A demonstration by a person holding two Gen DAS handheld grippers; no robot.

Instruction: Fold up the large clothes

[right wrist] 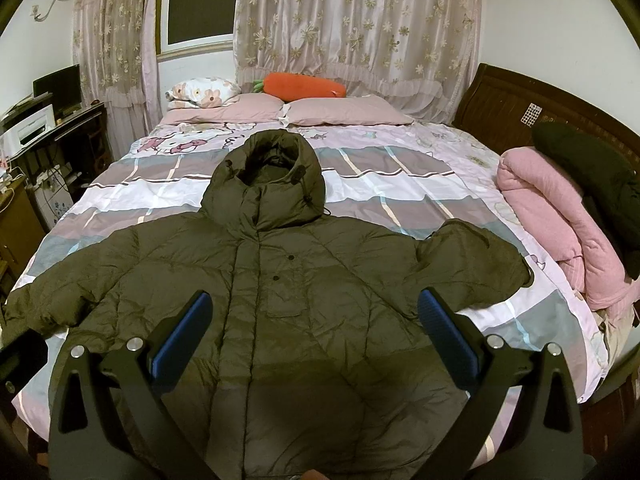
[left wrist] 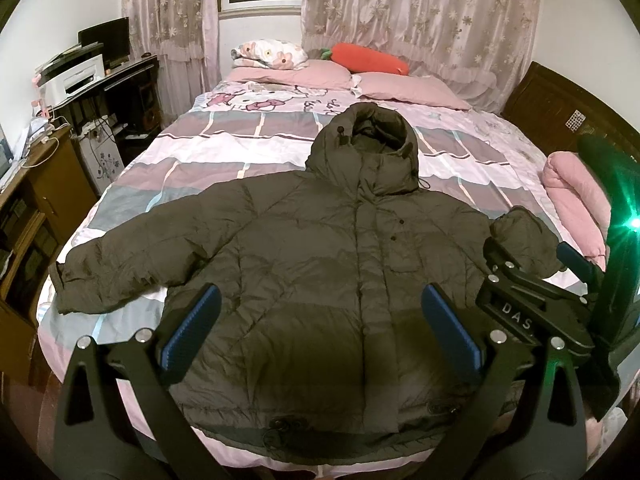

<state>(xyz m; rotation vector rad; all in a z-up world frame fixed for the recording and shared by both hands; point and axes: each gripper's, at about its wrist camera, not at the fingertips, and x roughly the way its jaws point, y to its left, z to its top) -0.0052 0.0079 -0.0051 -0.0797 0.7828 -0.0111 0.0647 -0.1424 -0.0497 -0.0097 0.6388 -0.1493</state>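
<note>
A large olive-green hooded puffer jacket [left wrist: 312, 248] lies flat, front up, on the bed, hood pointing toward the pillows; it also shows in the right wrist view [right wrist: 256, 280]. Its left sleeve [left wrist: 120, 264] is spread out to the side. Its right sleeve [right wrist: 476, 264] is bent up short. My left gripper [left wrist: 320, 320] is open and empty, above the jacket's lower body. My right gripper [right wrist: 316, 324] is open and empty, above the jacket's chest; it also shows at the right of the left wrist view [left wrist: 532, 264], near the right sleeve.
The bed has a pink and grey checked cover [right wrist: 380, 176]. Pink pillows [right wrist: 348, 114] and an orange carrot cushion [right wrist: 306, 86] lie at the head. A rolled pink quilt [right wrist: 560, 232] lies on the right edge. A desk with a printer [left wrist: 76, 76] stands left.
</note>
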